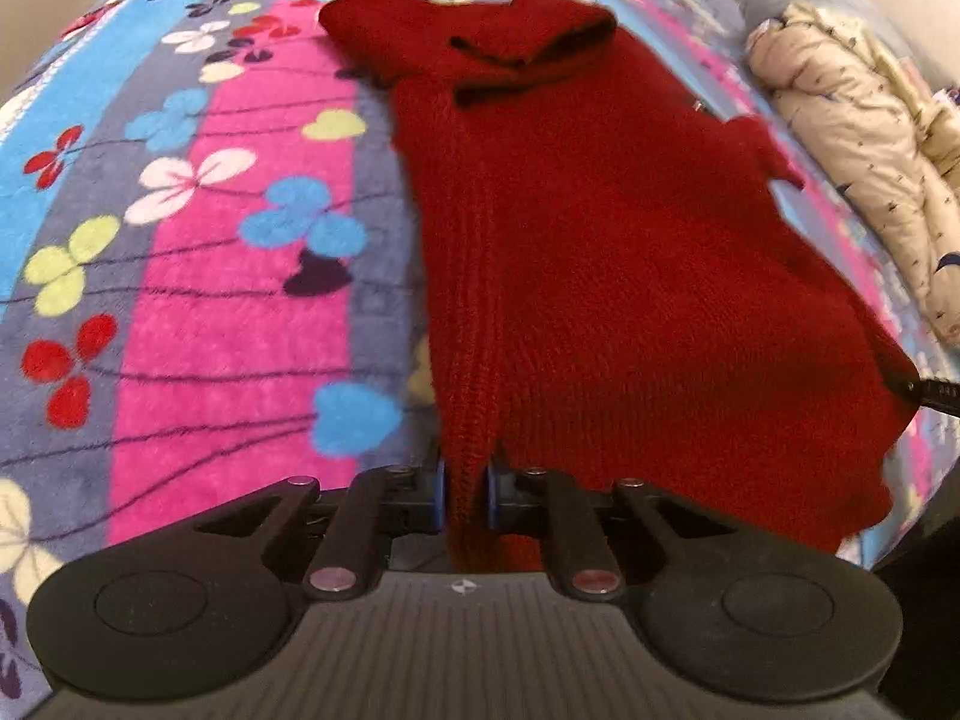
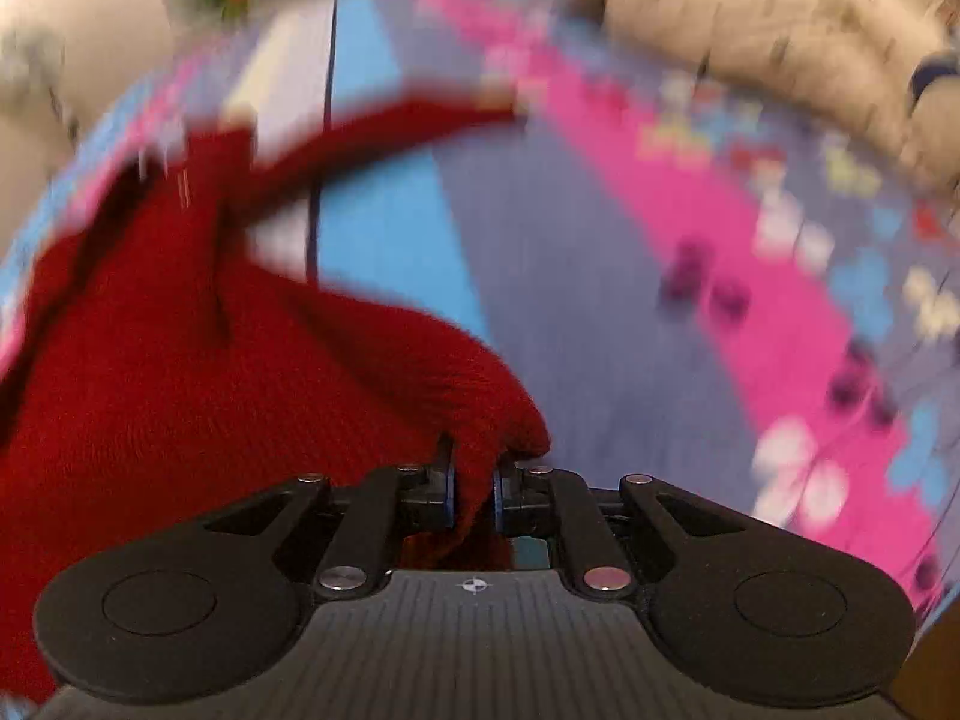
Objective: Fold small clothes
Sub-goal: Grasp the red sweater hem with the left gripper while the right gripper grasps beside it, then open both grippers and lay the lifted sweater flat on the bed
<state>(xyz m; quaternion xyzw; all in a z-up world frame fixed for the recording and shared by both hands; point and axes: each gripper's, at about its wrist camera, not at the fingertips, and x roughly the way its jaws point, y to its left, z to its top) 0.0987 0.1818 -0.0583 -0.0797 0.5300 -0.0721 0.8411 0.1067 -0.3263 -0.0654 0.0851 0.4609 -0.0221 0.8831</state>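
A small red knitted sweater (image 1: 588,240) lies spread on a flowered fleece blanket (image 1: 198,276), its collar at the far end. My left gripper (image 1: 467,495) is shut on the sweater's near hem, with the red knit pinched between the blue pads. In the right wrist view, which is blurred by motion, my right gripper (image 2: 474,495) is shut on another corner of the same red sweater (image 2: 198,384); the cloth bunches up over the jaws and trails off to the left. A dark tip of the right gripper (image 1: 927,391) shows at the sweater's right edge in the left wrist view.
The striped blanket (image 2: 630,300) in pink, blue and grey covers the whole bed. A crumpled cream quilt (image 1: 858,138) lies along the right side, and again as a cream quilt (image 2: 780,24) at the top right. A pale wall (image 2: 72,30) is at the upper left.
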